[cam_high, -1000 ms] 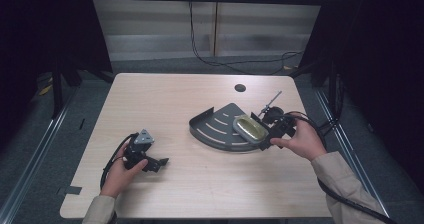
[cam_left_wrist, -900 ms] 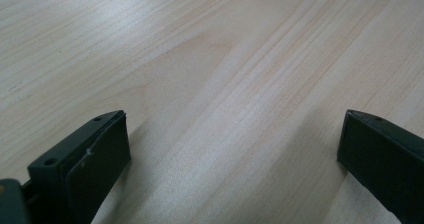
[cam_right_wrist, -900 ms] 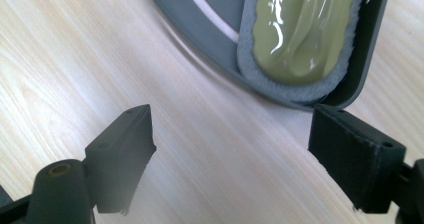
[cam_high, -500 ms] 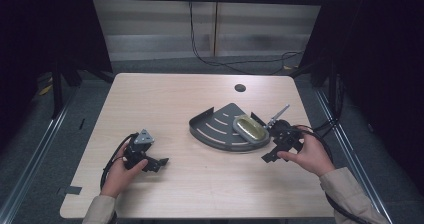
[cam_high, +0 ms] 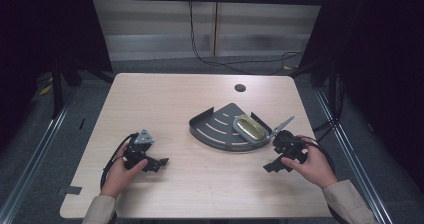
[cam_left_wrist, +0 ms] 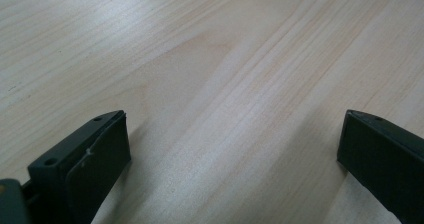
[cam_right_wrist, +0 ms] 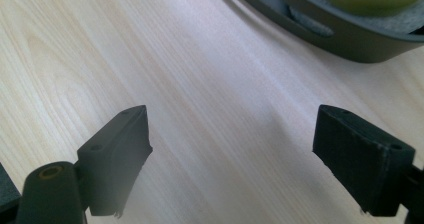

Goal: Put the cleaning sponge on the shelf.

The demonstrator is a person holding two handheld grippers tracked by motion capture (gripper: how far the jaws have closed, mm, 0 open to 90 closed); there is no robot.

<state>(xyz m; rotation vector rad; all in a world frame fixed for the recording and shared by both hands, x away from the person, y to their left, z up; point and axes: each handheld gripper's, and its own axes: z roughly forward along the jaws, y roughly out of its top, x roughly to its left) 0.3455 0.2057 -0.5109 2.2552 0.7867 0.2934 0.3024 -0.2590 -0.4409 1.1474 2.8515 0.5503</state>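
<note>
Beside the tray (cam_high: 220,129), the right tool (cam_high: 274,165) has withdrawn, open-jawed.

High view: fixed camera above near side of worktop (cam_high: 200,114), facing forward and down; whole top in frame, floor and wall beyond.

Left gripper view: rides left hand-held gripper (cam_left_wrist: 232,149), looks along its jaws, very close to bare wood.

Right gripper view: rides right hand-held gripper (cam_right_wrist: 230,149), equally low and close, facing grey tray (cam_right_wrist: 345,39) at top edge.

Shared: tray (cam_high: 220,129) in high and right gripper views; wood surface in all three.
</note>
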